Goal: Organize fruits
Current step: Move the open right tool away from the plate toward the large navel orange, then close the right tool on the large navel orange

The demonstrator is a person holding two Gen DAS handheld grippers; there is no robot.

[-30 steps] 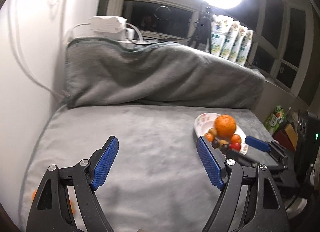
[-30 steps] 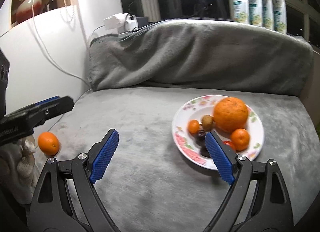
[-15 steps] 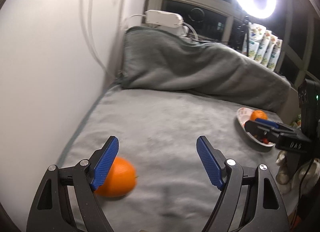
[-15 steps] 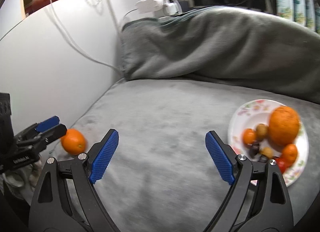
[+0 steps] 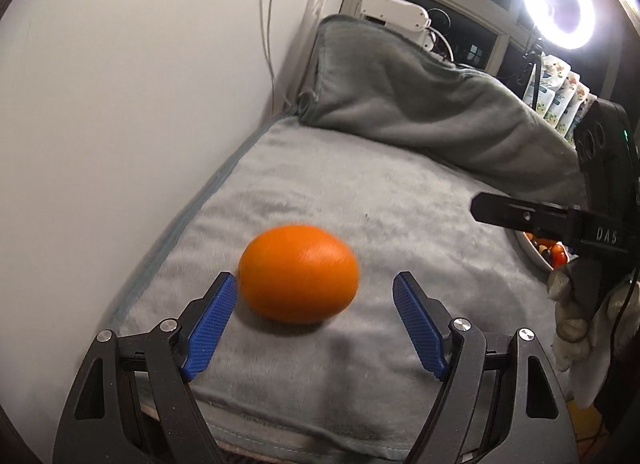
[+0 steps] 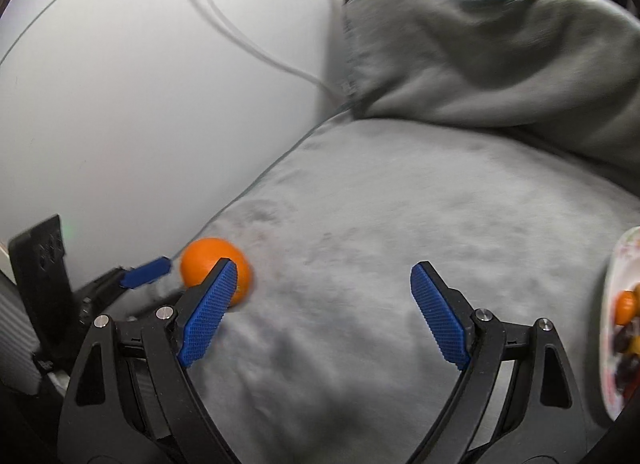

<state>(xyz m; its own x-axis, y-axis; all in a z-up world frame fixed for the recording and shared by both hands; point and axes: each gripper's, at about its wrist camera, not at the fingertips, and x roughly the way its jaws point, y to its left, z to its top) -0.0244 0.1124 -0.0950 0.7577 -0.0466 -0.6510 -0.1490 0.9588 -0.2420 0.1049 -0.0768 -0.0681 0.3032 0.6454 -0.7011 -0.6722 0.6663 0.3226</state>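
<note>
Your left gripper (image 5: 314, 322) is spread wide, the orange (image 5: 298, 273) lying on the grey blanket (image 5: 360, 191) just ahead of its pads, nearer the left one. Your right gripper (image 6: 320, 312), marked "DAS", gapes empty; the plate (image 6: 614, 264) sits at its right.

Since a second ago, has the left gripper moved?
Yes. The left gripper swung left toward the white wall, off the plate, and now brackets the orange, jaws open.

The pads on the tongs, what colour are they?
Blue pads, with a fine ribbed texture, on black arms; the left wrist view shows this best.
</note>
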